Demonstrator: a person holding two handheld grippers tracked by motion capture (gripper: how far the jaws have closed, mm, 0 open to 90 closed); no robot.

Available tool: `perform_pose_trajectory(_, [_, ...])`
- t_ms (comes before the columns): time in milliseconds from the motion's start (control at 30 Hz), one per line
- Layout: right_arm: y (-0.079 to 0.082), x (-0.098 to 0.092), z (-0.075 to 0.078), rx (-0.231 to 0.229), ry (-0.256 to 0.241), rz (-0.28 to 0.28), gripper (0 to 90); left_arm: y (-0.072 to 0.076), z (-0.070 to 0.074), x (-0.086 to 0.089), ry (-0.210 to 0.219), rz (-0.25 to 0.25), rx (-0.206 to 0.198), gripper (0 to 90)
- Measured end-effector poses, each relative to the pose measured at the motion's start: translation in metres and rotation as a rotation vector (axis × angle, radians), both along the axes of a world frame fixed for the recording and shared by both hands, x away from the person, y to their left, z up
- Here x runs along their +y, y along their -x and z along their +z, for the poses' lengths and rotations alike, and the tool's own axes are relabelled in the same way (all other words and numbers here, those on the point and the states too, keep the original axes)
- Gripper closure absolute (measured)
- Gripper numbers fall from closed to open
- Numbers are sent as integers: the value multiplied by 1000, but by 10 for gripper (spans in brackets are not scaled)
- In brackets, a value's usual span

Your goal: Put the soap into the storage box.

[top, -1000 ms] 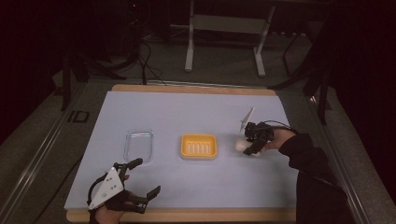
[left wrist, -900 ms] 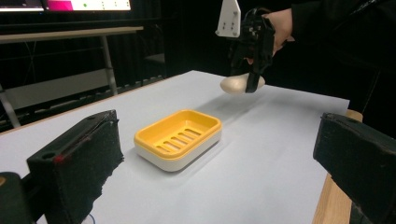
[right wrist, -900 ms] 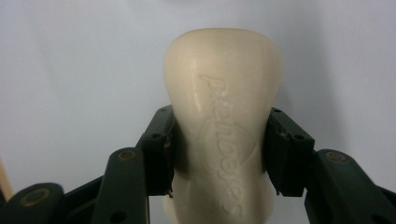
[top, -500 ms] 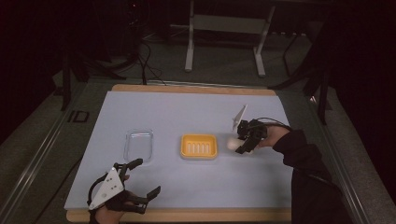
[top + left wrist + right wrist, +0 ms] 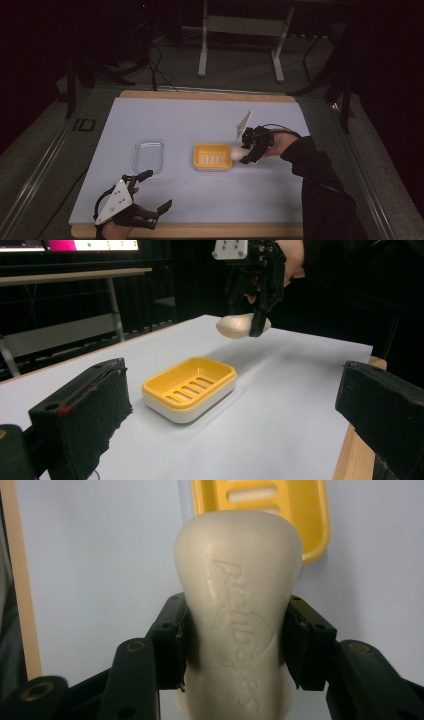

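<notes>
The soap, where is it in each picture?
High view: the soap is right of centre, pinched in the right gripper at the right edge of the yellow soap dish.
Left gripper view: top middle, held in the air above and behind the dish.
Right gripper view: centre, big and close, squeezed between the black fingers.
Shared landmark: the yellow soap dish.

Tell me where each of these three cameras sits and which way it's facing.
High view: above the person's side, looking forward and down on the table; both forearms enter below.
Left gripper view: rides the left gripper, looking low across the table at the soap dish; its open jaws show.
Right gripper view: rides the right gripper, looking down past the soap bar it clamps.
All three share the dish and soap.
</notes>
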State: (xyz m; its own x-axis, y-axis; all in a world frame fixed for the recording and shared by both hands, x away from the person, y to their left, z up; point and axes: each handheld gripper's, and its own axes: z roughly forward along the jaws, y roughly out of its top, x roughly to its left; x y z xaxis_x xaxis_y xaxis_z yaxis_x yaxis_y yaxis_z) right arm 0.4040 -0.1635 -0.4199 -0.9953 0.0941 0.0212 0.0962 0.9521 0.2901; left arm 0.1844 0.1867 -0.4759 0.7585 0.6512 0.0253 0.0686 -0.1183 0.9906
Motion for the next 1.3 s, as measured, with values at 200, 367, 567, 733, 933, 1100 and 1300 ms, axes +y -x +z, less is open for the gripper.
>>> perform_pose_trajectory(200, [1, 13, 7, -11, -41, 29, 501, 0, 0, 0, -1, -2, 0, 12])
perform_pose_trajectory(367, [2, 23, 12, -9, -87, 49, 501, 0, 0, 0, 0, -2, 0, 12])
perform_pose_trajectory(567, [3, 35, 14, -13, -106, 72, 501, 0, 0, 0, -1, -3, -1, 12])
perform_pose_trajectory(733, [3, 42, 17, -17, -125, 81, 501, 0, 0, 0, 1, -3, -1, 12])
perform_pose_trajectory(933, [4, 51, 18, -21, -150, 103, 501, 0, 0, 0, 1, -3, -1, 12])
perform_pose_trajectory(1100, [4, 57, 20, -31, -171, 120, 501, 0, 0, 0, -2, -4, -2, 12])
perform_pose_trajectory(1300, [3, 62, 22, -19, -231, 139, 501, 0, 0, 0, -4, -5, -3, 12])
